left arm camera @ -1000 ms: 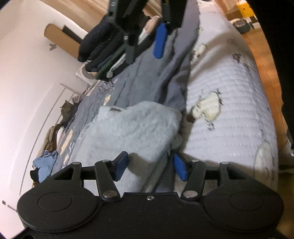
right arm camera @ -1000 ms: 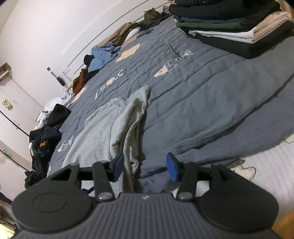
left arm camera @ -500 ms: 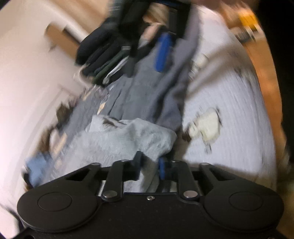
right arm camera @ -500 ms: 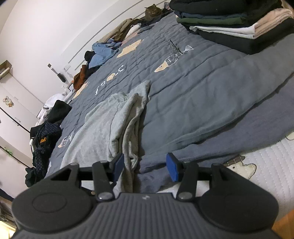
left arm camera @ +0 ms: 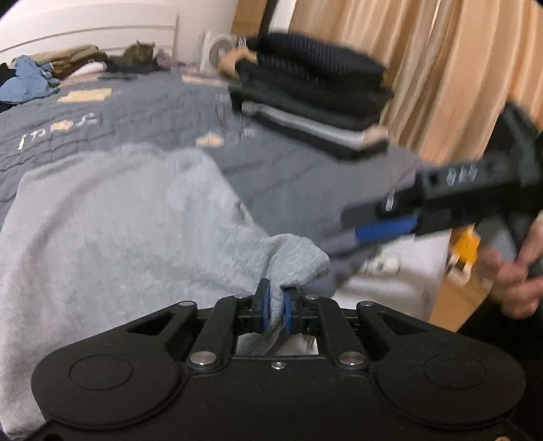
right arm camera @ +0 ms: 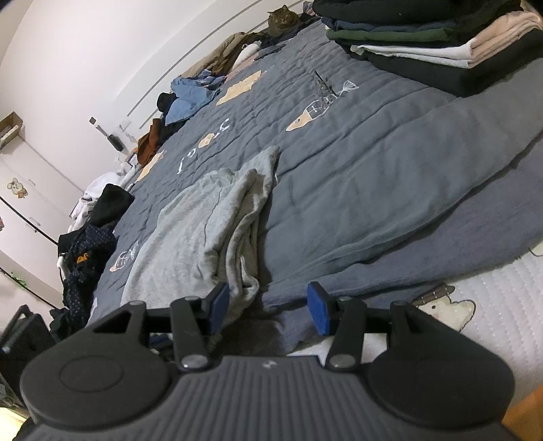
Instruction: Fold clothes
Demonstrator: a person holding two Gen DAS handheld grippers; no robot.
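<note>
Jaws of the left gripper (left arm camera: 275, 307) are pinching a bunched corner of the light grey fleecy sweatshirt (left arm camera: 115, 237); blue pads (left arm camera: 264, 305) are pressing cloth from both sides. Right gripper (right arm camera: 268, 307) is standing unclenched, nothing between its pads, hovering just beside the garment's crumpled near edge.

Sweatshirt is lying rumpled on the dark grey quilted bedspread with fish prints (right arm camera: 356, 169), near the bed's front edge, one side doubled over in long ridges.

Judgement on the step: the garment is being taken by two corners for spreading flat. Right jaws should be closing on a single layer at the matching hem corner, not on the bedspread beneath; then both hands pulling apart evenly, since the cloth looks soft and likely to sag.

Around: tall stack of folded dark and pale clothes (right arm camera: 441, 40) is sitting well apart at the far right, so nothing is crowding the work. Heaps of unfolded clothes (right arm camera: 190, 98) are lining the far side. Tabby cat (right arm camera: 281, 18) is resting by the wall.
</note>
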